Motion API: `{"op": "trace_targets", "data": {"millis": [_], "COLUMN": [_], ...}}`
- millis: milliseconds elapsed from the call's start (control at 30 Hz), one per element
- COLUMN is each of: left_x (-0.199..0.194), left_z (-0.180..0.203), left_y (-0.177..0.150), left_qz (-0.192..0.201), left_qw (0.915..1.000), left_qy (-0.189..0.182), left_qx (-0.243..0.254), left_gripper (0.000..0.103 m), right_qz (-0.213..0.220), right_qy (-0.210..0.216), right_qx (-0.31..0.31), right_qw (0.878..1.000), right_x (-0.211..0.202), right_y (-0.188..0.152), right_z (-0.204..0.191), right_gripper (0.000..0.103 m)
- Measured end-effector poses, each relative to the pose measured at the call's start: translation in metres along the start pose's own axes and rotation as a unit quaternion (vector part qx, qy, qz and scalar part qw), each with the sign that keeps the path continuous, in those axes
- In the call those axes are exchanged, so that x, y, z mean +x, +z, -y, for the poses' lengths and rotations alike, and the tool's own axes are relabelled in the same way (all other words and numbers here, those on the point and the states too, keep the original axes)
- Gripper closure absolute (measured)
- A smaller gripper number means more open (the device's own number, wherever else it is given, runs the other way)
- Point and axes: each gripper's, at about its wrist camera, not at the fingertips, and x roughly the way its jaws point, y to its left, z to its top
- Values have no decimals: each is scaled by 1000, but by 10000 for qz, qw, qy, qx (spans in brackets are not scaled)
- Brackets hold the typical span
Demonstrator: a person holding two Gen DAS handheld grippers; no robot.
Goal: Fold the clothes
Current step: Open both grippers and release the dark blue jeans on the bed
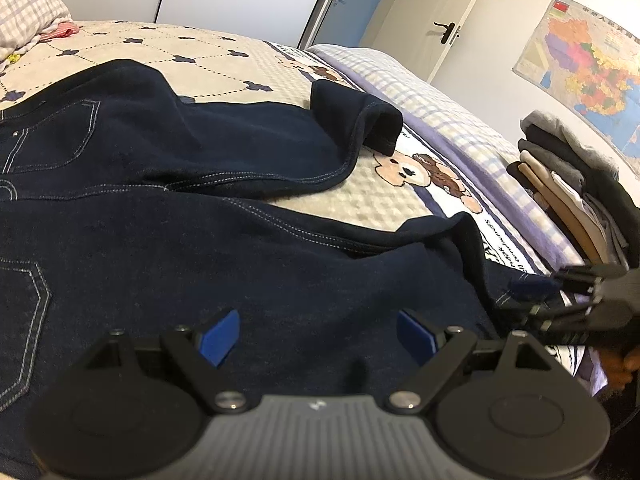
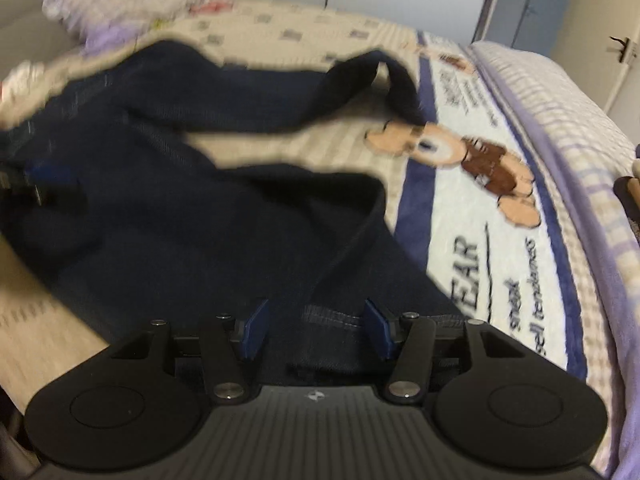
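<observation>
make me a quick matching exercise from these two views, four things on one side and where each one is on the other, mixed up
Things:
1. dark navy denim jeans
2. pile of folded grey, black and beige clothes
3. colourful wall map
4. lilac checked pillow

Places:
A. on the wall beside the white door
B. spread across the bear-print bedspread, below both hand-held grippers
C. at the far left corner of the bed
D. at the right edge of the bed, beyond the checked blanket

Pairs: 1-B, 2-D, 3-A, 4-C
</observation>
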Motion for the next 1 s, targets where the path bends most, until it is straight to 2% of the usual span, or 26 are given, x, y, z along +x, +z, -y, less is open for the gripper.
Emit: {"op": "trace_targets", "data": {"millis": [133,200,233,333,400,467,533,633,700,767,800,833,867,967,1000], "left_x": [-1,-1,-1,0,0,0,0,0,2,4,4,5,6,8,10], "left_z": [1,2,2,3,4,4,4,4,4,6,7,8,9,15,16], "left_y": [0,0,0,-1,-1,-1,0,0,-1,-2,-2,-3,-3,-4,-5], "left_qz": [9,15,19,20,22,31,47,49,43,34,31,32,31,20,-10], "left_qw": [10000,10000,10000,10000,10000,10000,10000,10000,10000,9999,9999,9999,9998,9993,9991], "left_qy": [3,5,6,7,7,9,-11,-22,-12,8,20,24,26,23,17], "left_qx": [-3,-1,1,22,32,30,-3,18,60,108,134,167,215,378,425], "left_gripper": [16,16,16,16,16,16,16,16,16,16,16,16,15,15,15], "right_qz": [-34,29,144,524,816,1025,1188,1301,1217,1114,1113,1112,1142,1317,1361], "right_qy": [-268,-165,-296,-656,-755,-745,-394,250,390,201,40,-121,-232,-554,-806], "right_qx": [-481,-208,2,717,1380,1996,2583,3286,3444,3419,3352,3286,3296,3307,3151], "right_qw": [9985,9996,9995,9939,9842,9717,9579,9351,9301,9329,9355,9378,9369,9329,9358], "right_x": [7,3,2,-2,0,3,7,17,28,37,39,41,40,28,24], "right_y": [-6,2,7,23,32,34,31,22,18,15,16,16,18,21,23], "right_z": [0,13,23,53,79,103,126,154,159,156,153,150,150,146,144], "right_gripper": [71,83,83,83,82,77,64,54,54,54,59,83,91,93,93]}}
